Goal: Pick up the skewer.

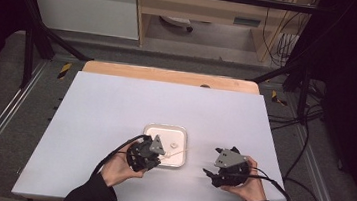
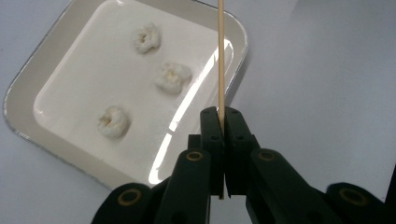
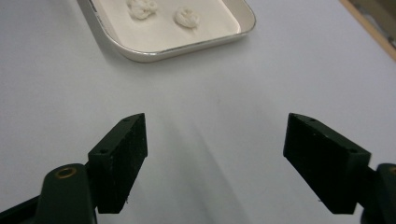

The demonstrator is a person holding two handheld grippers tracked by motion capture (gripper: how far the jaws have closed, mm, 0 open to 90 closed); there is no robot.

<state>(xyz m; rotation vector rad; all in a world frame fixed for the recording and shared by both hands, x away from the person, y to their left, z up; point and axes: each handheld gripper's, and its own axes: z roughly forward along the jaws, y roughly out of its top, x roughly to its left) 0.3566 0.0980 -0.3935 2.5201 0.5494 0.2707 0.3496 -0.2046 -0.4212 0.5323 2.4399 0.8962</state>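
L gripper (image 2: 223, 116) pinches skewer (image 2: 220, 56) over tray (image 2: 28, 88) edge.

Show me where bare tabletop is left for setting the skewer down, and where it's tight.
Free: the whole far half of the table beyond the tray, the broad left side, and the strip between the tray and the open right gripper. Crowded: the tray's near edge, where the left gripper holds the skewer over three white pieces.
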